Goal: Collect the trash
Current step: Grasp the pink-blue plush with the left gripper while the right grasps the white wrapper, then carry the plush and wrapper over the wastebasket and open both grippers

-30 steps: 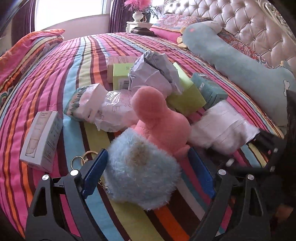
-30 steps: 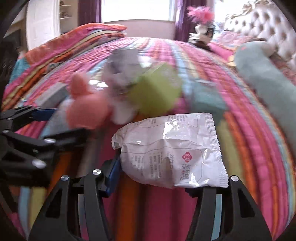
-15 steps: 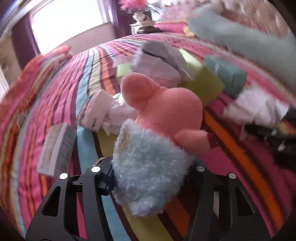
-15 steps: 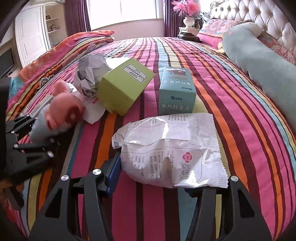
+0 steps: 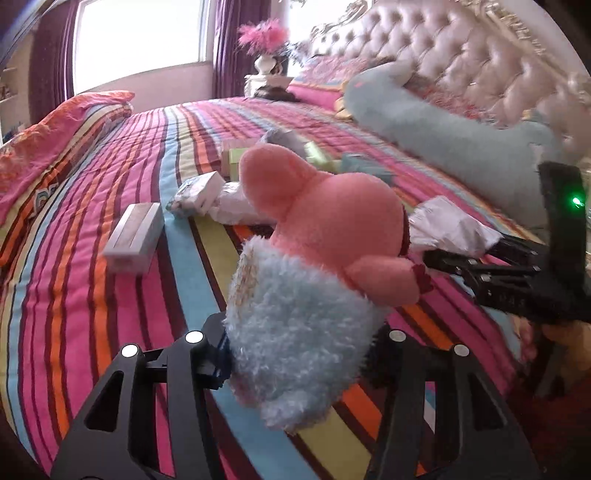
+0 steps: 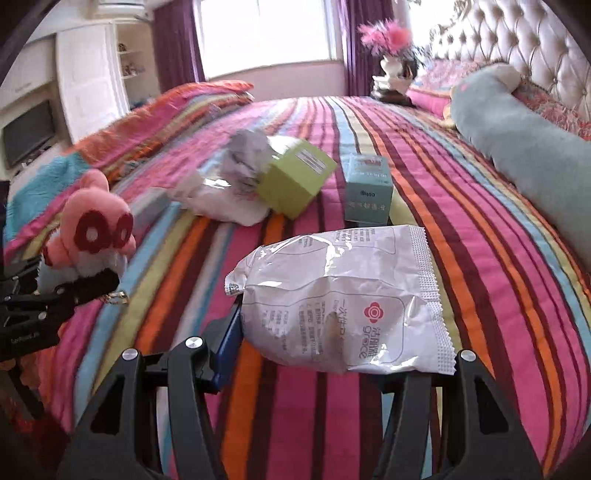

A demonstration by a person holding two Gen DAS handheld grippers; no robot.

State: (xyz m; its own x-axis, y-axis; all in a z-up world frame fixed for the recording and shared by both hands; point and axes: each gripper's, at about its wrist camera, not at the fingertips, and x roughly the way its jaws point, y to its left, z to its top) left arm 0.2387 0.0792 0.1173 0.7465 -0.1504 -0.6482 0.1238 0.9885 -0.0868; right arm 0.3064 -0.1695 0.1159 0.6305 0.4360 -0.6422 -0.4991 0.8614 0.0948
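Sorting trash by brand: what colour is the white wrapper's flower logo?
Red, on the crinkled white plastic wrapper; right wrist view.

I see bed [image 6: 461,206] under striped multicolour quilt | tufted pale headboard [image 5: 461,70] on my right | bright window [image 6: 266,33] flanked by purple curtains [image 6: 177,44] | white vase [image 6: 391,66] with pink plumes on nightstand | white shelving [image 6: 88,85] and dark screen [image 6: 27,133] far left
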